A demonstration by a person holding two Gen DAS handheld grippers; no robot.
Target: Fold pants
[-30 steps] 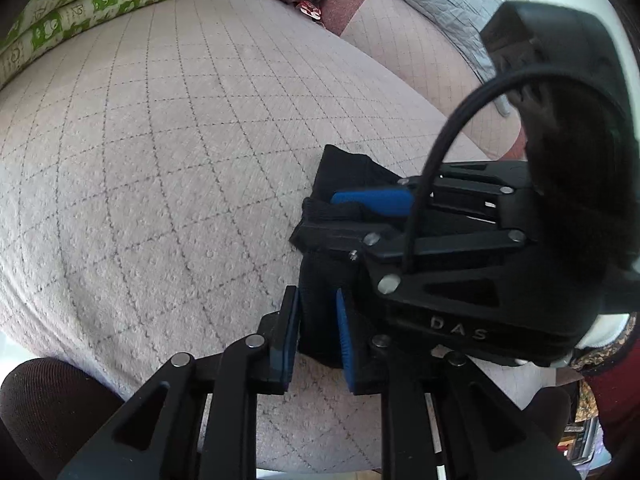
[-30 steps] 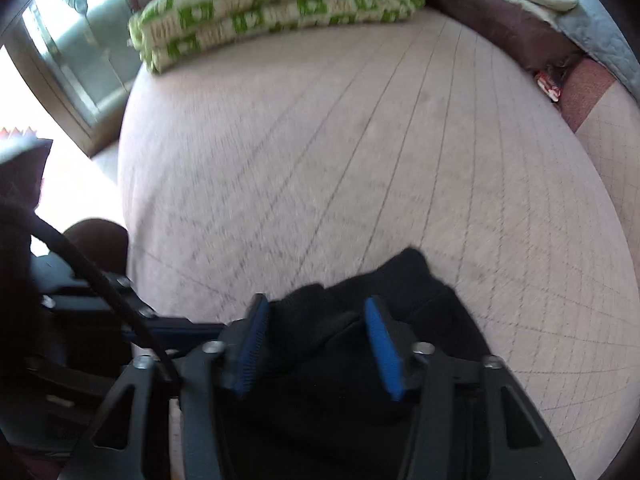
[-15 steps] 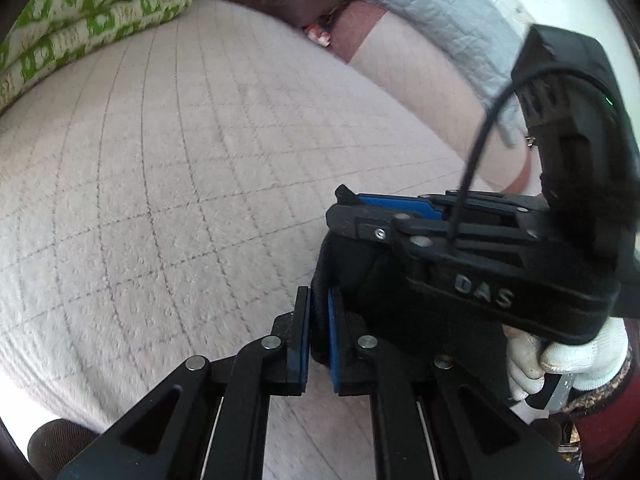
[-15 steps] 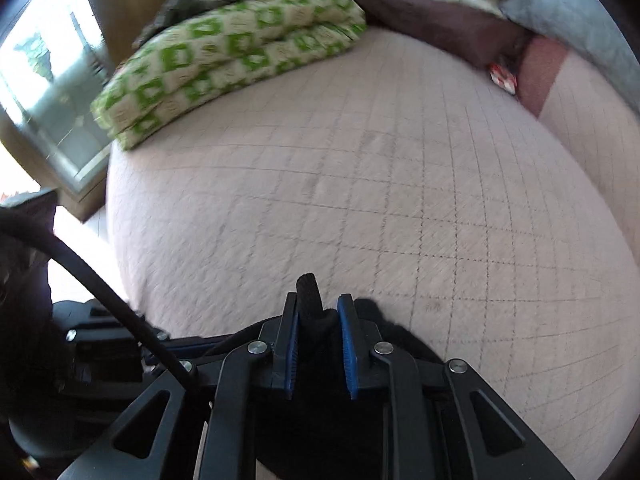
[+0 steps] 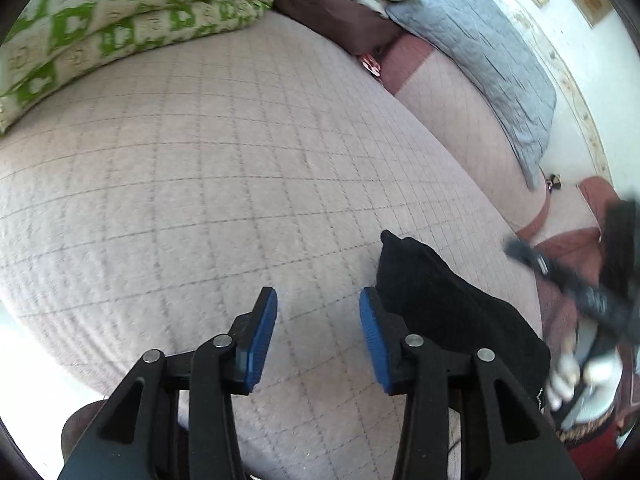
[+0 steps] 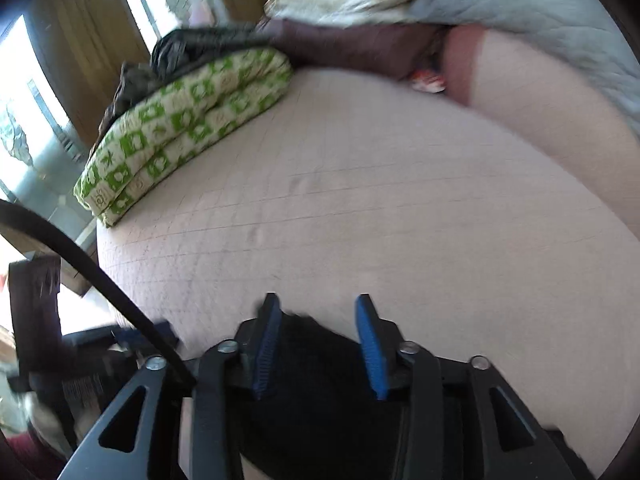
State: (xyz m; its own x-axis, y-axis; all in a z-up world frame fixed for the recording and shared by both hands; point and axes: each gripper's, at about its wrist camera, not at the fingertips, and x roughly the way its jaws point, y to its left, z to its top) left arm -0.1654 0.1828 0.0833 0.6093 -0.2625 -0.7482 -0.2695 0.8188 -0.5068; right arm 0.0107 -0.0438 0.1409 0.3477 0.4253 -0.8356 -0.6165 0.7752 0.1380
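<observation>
The black pants (image 5: 448, 304) lie bunched on the quilted beige bed cover (image 5: 224, 184), at the near right in the left wrist view. My left gripper (image 5: 318, 340) is open and empty, with its right pad beside the pants' left edge. My right gripper (image 6: 318, 350) is open, with the dark cloth of the pants (image 6: 316, 364) lying between and below its blue pads; they do not pinch it. The right gripper also shows blurred at the right edge of the left wrist view (image 5: 576, 280).
A folded green-and-white quilt (image 5: 112, 28) lies at the far left of the bed. A grey quilted pillow (image 5: 488, 52) and dark brown bedding (image 5: 332, 12) lie along the far side. A small red object (image 5: 371, 65) sits in the gap. Windows (image 6: 36, 128) stand left.
Both grippers were shut on the pants half a second ago and have opened and let go. The right gripper has swung away to the right of the left one.
</observation>
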